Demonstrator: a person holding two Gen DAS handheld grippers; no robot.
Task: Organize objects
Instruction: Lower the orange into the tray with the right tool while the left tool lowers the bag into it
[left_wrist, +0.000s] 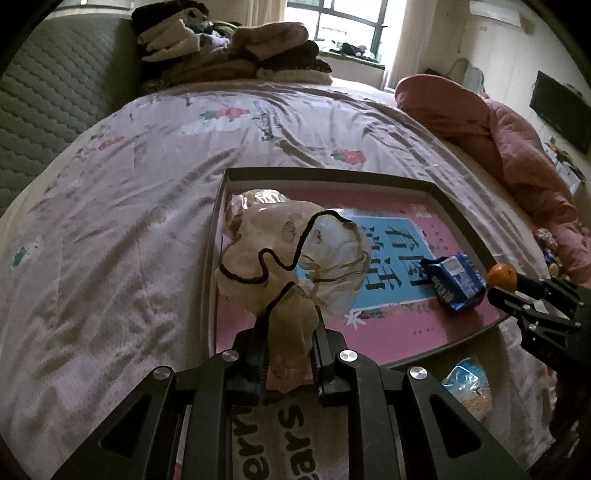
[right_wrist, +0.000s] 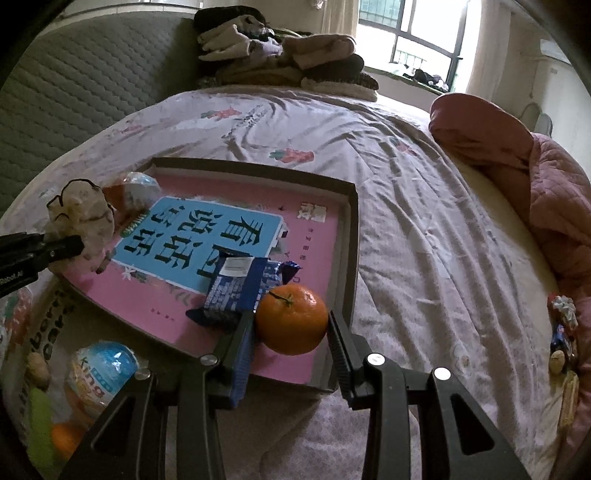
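The left tongs (left_wrist: 288, 363) stand narrow, clamped on the neck of a crumpled cream plastic bag (left_wrist: 291, 254) edged with a black drawstring. The bag hangs over the near left part of a shallow dark-rimmed cardboard tray (left_wrist: 328, 172) lined in pink with a light blue panel bearing large black characters. The tray lies on a bed (left_wrist: 122, 206) covered with a pale floral quilt.

The right tongs (right_wrist: 291, 328) grip a round orange mandarin (right_wrist: 291, 319) with a small green stem, one pad pressed on each side. The fruit sits low over the tray's near right corner, just beside a blue foil snack packet (right_wrist: 240, 288) that rests on the pink lining. In the left wrist view the packet (left_wrist: 456, 280) lies near the tray's right edge, with the mandarin (left_wrist: 502, 277) close to its right.

At the tray's far left corner lies a small clear wrapped item (right_wrist: 142, 192), too blurred to identify. Folded clothes (left_wrist: 229, 51) are piled at the head of the bed, and a pink quilted blanket (right_wrist: 535, 173) is bunched along the right side.
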